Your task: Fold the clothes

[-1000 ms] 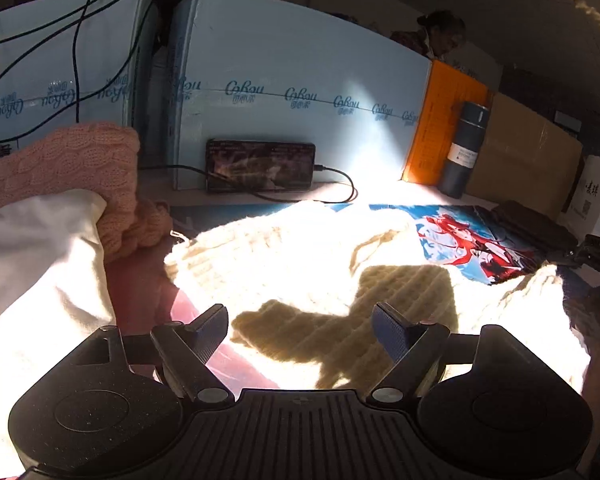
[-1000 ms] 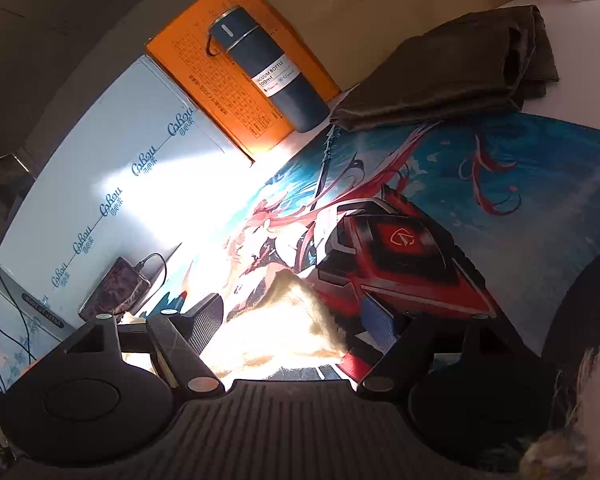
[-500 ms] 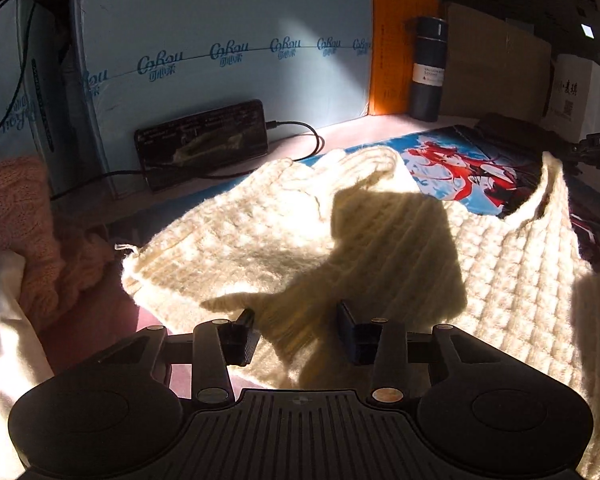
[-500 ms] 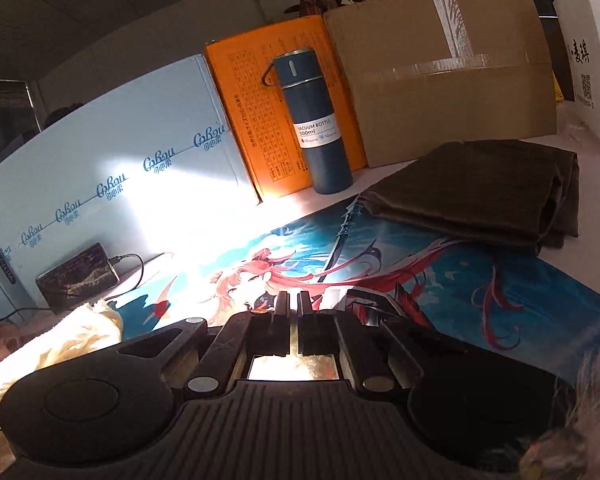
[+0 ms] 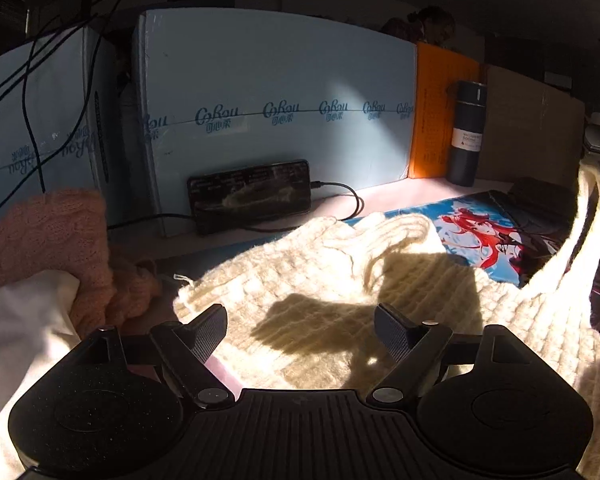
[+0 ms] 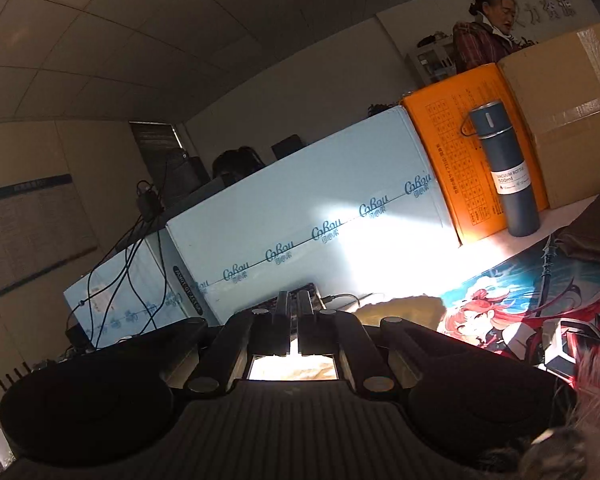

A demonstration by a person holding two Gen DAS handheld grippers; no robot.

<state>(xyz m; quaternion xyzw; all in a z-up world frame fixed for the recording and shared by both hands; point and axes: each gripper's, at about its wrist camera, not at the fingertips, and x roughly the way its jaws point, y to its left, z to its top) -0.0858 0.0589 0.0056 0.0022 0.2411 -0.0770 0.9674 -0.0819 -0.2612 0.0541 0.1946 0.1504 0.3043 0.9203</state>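
Cream knit sweater point(image 5: 332, 292) spread on the bench point(image 5: 400, 196), in front of the pale blue box point(image 5: 276, 100) and partly covering the printed mat point(image 5: 496, 232). Left hand-held gripper point(image 5: 300, 326) hovers just above the sweater's near edge — jaws opening, wide, nothing pinched between them. One sweater edge rises in a taut strip at far right. Right hand-held gripper point(image 6: 295, 312) — jaws closed tight; cream fabric shows beneath them, though a grip on it cannot be confirmed. Pink knit garment point(image 5: 48, 236) lies left of the sweater.
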